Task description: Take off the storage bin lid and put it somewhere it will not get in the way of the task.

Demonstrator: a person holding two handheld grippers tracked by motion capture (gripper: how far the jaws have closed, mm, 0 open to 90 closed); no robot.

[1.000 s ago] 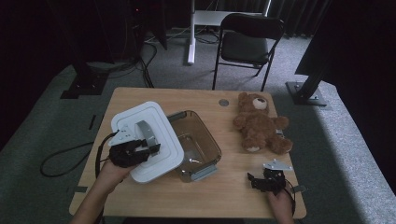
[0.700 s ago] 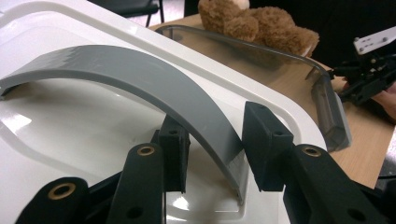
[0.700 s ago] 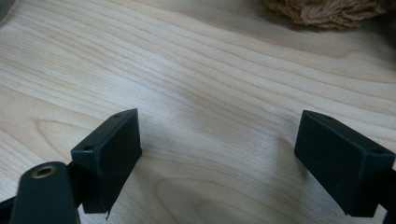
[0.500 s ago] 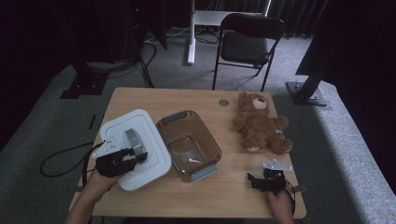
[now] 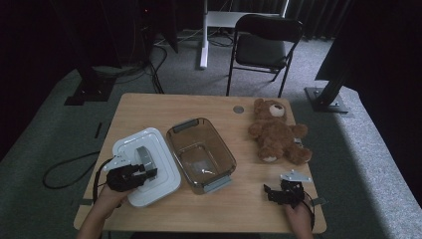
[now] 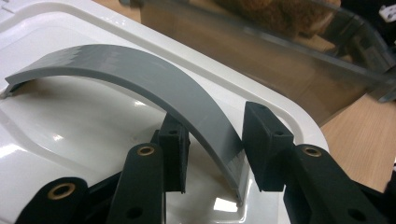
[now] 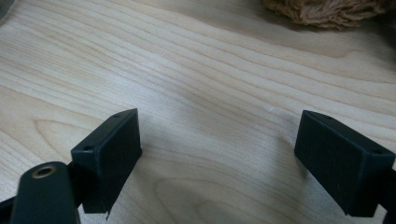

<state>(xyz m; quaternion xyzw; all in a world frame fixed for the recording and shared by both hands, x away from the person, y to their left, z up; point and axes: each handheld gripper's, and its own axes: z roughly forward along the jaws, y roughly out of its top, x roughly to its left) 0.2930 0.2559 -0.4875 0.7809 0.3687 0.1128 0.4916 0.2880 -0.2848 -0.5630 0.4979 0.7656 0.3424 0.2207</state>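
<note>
Left gripper view: the left gripper (image 6: 212,154) is set astride the lid's grey handle (image 6: 140,79), jaws seemingly parted; the right gripper (image 7: 224,158) is held wide.

High view: fixed above the near side, facing forward and down over the whole wooden table (image 5: 209,107), floor and chair (image 5: 263,47) beyond.

Left gripper view: very near, low over the white lid (image 6: 65,126), looking along the jaws past the grey handle (image 6: 154,93) toward the clear container (image 6: 280,56). Shared with the high view: lid (image 5: 164,169), handle (image 5: 144,157), container (image 5: 199,154).

Right gripper view: very near the tabletop (image 7: 196,93), facing across bare wood toward brown teddy bear (image 7: 327,11) fur at the top edge. Shared with the high view: bear (image 5: 276,132), table near it.
</note>
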